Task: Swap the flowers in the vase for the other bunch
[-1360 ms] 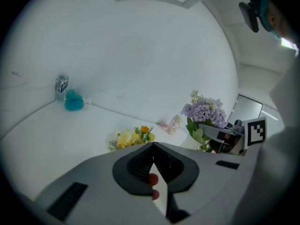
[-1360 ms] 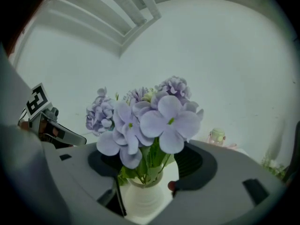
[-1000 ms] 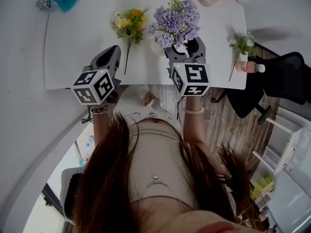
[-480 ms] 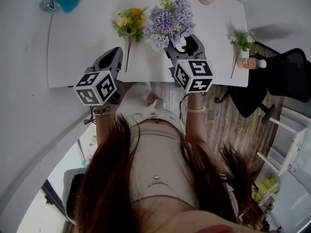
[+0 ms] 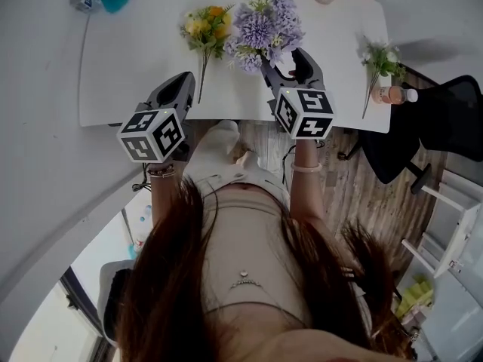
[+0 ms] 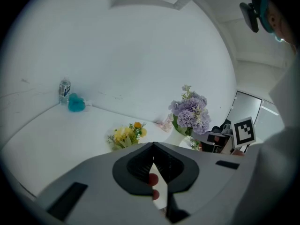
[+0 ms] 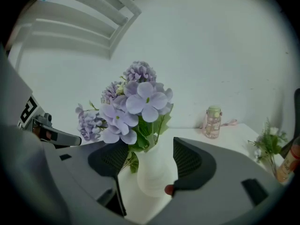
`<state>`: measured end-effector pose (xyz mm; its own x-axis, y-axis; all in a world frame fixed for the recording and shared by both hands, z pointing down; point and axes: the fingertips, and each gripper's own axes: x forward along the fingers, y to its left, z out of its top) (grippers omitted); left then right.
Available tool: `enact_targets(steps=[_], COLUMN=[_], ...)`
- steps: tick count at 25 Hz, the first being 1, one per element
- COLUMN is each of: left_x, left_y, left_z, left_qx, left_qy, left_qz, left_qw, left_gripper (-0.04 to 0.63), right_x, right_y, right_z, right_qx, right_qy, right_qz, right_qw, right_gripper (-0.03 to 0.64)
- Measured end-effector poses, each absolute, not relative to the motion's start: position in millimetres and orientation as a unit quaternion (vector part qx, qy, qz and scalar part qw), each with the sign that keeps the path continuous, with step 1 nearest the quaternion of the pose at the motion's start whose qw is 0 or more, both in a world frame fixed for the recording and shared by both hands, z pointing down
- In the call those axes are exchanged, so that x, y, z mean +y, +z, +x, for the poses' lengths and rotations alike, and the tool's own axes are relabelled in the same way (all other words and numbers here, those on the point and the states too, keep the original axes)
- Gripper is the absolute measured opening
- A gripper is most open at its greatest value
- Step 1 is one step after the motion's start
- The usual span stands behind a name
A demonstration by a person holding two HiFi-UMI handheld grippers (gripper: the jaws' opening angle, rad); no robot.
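Right gripper view has the right gripper (image 7: pixel 149 161) gaping around the vase (image 7: pixel 152 177) on the table (image 5: pixel 136 59), pads clear of it. It should close gently on the vase's body; the left gripper (image 6: pixel 153 159), clenched empty, could then lift the purple flowers (image 7: pixel 140 102).

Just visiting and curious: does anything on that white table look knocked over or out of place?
Only loose flowers: a yellow bunch lies flat beside the vase, and a white sprig lies flat at far right. Nothing looks spilled.

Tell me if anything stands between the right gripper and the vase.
Nothing visible does. The right gripper has its open jaws either side of the white vase holding the purple flowers, not pressing on it.
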<state>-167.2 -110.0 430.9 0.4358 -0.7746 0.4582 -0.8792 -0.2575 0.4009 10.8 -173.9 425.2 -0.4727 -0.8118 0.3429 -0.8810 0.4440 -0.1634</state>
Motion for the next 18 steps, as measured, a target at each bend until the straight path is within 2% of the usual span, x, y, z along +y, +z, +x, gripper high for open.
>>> enact_targets(steps=[18], left_x=[-55.2], left_y=[401.4], left_z=[-161.4], left_qx=[-0.554], left_qy=[0.066], left_qz=[0.782], left_qw=[0.278], left_gripper=[0.003], right_x=[-135.1], right_y=[416.9], right_z=[39.4], right_qx=[-0.836], right_qy=[0.142], right_qz=[0.518], right_qw=[0.110], right_gripper=[0.295])
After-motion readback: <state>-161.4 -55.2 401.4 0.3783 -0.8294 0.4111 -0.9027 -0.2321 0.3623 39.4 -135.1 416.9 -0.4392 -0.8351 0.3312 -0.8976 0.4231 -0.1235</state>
